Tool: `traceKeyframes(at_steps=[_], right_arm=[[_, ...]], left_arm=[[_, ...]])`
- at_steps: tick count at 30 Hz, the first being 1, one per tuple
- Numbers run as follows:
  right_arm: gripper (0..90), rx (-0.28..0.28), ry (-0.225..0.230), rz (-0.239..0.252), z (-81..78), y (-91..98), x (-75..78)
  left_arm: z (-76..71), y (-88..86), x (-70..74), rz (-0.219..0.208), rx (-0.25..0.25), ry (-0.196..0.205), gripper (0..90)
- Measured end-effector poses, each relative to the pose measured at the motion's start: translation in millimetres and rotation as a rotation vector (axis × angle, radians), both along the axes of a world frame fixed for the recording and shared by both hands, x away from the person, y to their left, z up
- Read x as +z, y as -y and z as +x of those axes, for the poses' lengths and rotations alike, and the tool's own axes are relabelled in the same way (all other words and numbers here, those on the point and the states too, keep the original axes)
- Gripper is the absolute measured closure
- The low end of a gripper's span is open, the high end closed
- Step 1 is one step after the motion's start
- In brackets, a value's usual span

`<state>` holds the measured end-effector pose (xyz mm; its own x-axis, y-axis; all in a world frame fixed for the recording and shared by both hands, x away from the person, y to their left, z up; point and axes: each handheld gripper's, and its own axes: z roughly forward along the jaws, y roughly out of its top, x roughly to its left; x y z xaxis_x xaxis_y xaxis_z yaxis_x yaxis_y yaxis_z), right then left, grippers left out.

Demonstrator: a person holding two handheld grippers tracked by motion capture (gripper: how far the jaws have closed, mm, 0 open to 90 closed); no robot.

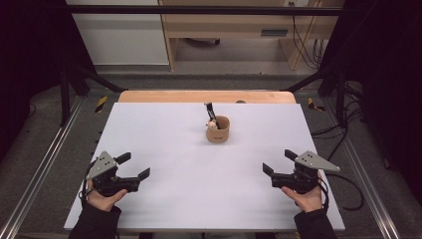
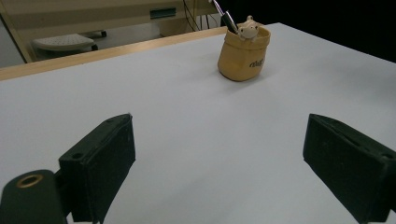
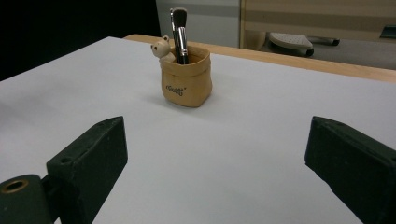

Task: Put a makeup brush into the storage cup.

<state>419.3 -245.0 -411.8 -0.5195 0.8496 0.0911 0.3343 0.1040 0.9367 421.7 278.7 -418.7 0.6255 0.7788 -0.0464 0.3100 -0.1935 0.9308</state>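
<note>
High view first: a tan pot (image 1: 218, 130) stands a little above the middle of the frame on the white table (image 1: 164, 149), with a makeup brush (image 1: 211, 113) upright in it and a small bear figure (image 1: 213, 124) at its rim. The left gripper (image 1: 134, 167) sits at the lower left of the frame, held in the person's left hand (image 1: 102, 198); its jaws are spread wide with nothing between them. The right gripper (image 1: 278, 162) sits at the lower right, in the right hand (image 1: 304, 196), jaws likewise spread and bare. Both are well apart from the pot.

Left gripper view puts the pot (image 2: 243, 55) in the upper right of the frame, beyond the gap between the jaws, with the bear figure (image 2: 247, 29) peeking over its rim. Right gripper view puts the pot (image 3: 186, 79) at upper centre-left, the brush (image 3: 179, 32) standing straight in it and the bear figure (image 3: 161, 47) on its left side.
</note>
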Motion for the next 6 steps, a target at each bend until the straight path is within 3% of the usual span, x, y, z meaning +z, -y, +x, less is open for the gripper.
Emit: traceKeyframes(at_steps=[6], right_arm=[[6.2, -0.004, 0.004, 0.001, -1.0, 0.8, -0.5]], left_arm=[[0.1, -0.3, 0.1, -0.001, 0.003, 0.001, 8.6]])
